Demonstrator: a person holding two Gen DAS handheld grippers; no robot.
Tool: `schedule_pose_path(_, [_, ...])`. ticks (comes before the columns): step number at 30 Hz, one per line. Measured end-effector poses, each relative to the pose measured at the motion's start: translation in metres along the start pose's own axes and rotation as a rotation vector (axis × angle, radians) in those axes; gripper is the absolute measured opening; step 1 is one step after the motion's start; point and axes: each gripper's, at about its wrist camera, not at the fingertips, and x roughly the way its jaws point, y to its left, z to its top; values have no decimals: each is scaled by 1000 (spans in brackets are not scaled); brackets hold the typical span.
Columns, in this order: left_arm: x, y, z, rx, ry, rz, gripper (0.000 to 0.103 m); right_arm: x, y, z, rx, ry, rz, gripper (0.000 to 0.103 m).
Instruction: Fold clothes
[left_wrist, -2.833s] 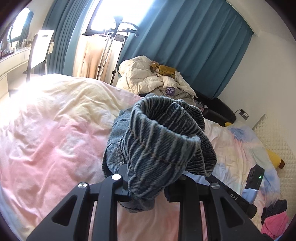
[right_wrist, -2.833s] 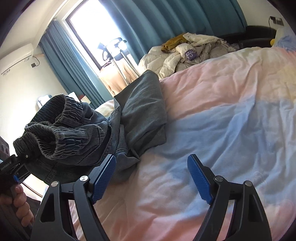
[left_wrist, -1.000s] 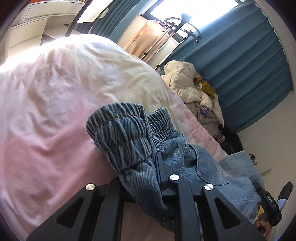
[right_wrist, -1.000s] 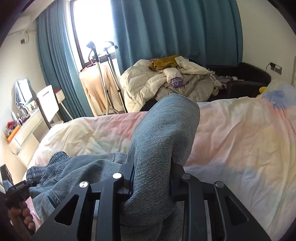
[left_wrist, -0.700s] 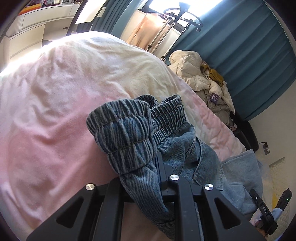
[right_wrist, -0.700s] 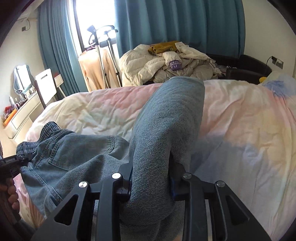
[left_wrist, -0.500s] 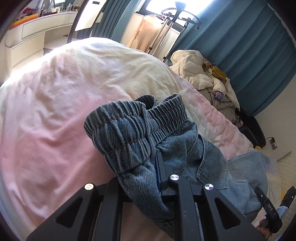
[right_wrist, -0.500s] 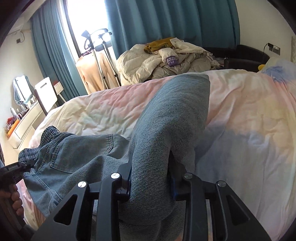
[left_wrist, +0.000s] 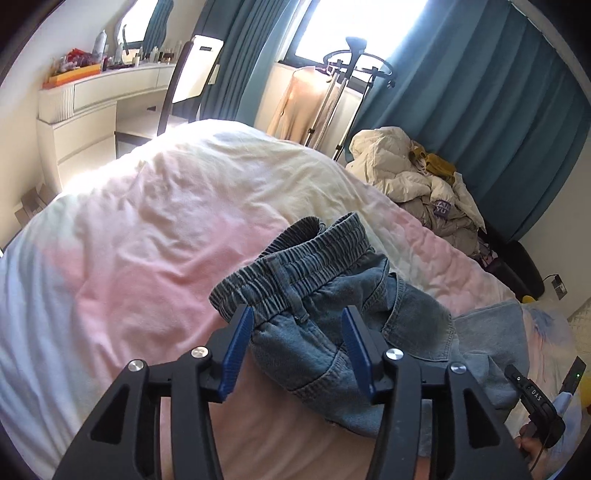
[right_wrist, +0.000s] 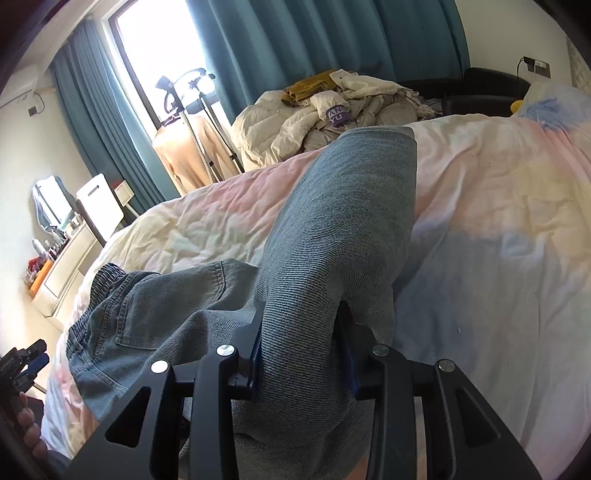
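A pair of blue jeans (left_wrist: 332, 295) lies on the pastel bed cover (left_wrist: 129, 240), its elastic waistband (left_wrist: 291, 258) bunched toward the left. My left gripper (left_wrist: 295, 347) is open, its blue pads on either side of the waistband edge, which rests on the bed. My right gripper (right_wrist: 301, 350) is shut on a jeans leg (right_wrist: 343, 221), which drapes forward over the jaws onto the bed. The waistband also shows at the left of the right wrist view (right_wrist: 107, 280).
A pile of cream and grey clothes (left_wrist: 417, 184) lies past the far bed edge, in front of teal curtains (left_wrist: 498, 110). A garment rack with a beige top (left_wrist: 306, 103) stands by the window. A white desk and chair (left_wrist: 110, 96) stand at the left.
My left gripper has opened and let go of the waistband, which now lies on the bed. My right gripper keeps hold of the jeans leg.
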Motion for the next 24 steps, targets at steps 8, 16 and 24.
schedule_pose_path(8, [-20, -74, 3, 211, -40, -142, 52, -21, 2, -1, -2, -64, 80, 30])
schedule_pose_path(16, [14, -123, 17, 243, -15, -255, 52, -17, 53, -5, -160, -114, 171, 27])
schedule_pose_path(24, [52, -119, 21, 217, 13, -280, 52, 28, 125, -35, -343, -33, 267, 24])
